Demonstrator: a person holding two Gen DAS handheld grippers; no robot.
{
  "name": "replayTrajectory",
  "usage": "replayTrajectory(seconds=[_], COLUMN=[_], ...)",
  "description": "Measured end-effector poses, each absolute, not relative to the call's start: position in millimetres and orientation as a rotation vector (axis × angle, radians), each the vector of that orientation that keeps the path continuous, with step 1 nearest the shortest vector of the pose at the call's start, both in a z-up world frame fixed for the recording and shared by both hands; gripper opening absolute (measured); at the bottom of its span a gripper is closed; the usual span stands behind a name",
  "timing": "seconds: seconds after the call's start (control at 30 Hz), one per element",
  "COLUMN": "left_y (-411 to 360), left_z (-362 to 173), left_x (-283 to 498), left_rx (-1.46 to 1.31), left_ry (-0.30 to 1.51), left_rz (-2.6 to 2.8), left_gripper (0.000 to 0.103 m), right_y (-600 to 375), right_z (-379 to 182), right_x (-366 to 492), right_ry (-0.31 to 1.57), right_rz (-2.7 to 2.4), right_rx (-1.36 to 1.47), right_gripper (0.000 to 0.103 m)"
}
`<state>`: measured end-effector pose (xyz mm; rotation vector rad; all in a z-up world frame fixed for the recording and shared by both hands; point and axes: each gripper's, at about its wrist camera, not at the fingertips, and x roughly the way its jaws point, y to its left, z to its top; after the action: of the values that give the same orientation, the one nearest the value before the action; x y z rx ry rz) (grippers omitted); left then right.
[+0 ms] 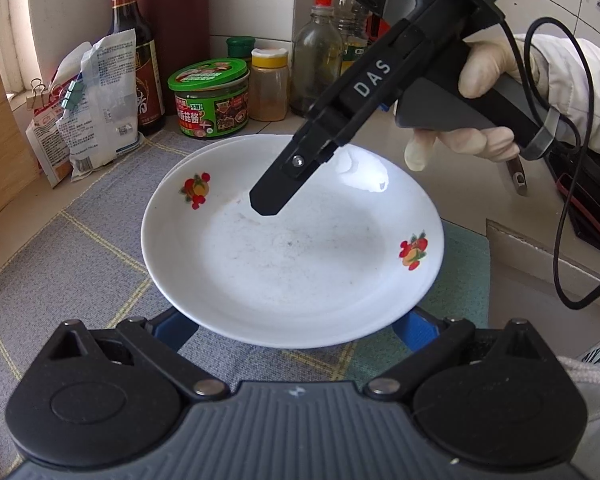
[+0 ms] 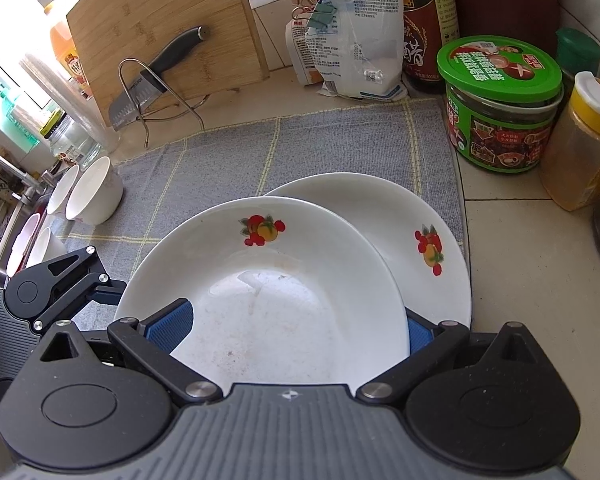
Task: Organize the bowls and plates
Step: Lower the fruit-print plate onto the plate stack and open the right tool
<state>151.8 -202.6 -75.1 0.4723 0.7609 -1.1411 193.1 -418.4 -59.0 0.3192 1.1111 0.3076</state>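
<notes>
Two white plates with fruit prints lie on a grey checked cloth [image 2: 220, 152]. The upper plate [image 2: 268, 280] rests askew over the lower plate [image 2: 428, 224], offset to the left. In the left wrist view only the upper plate [image 1: 292, 248] shows well, with the lower plate's rim [image 1: 204, 148] behind it. My right gripper [image 2: 296, 328] is open, its blue pads on either side of the upper plate's near part; one finger [image 1: 268, 196] hangs above the plate. My left gripper [image 1: 296, 328] is open, its fingers under the plate's near rim.
White bowls [image 2: 96, 192] lie on their sides at the cloth's left edge by the sink. A knife on a wire rack [image 2: 148, 84] and a cutting board [image 2: 160, 20] stand behind. A green-lidded jar [image 2: 500, 104], a spice jar [image 2: 588, 140], bottles and clipped bags [image 2: 352, 32] line the back.
</notes>
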Motion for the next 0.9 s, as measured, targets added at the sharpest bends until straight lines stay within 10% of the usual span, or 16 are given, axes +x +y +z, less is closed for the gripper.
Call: replayTrajectory(seconds=[0.9], left_y=[-216], left_z=[-78], left_x=[161], left_rx=[0.515], left_ry=[0.792], left_rz=[-1.148], left_gripper=[0.101], right_y=[-431], right_z=[-60], right_x=[182], right_ry=[1.126], right_rz=[0.268], right_rx=[0.361], right_gripper=[0.103])
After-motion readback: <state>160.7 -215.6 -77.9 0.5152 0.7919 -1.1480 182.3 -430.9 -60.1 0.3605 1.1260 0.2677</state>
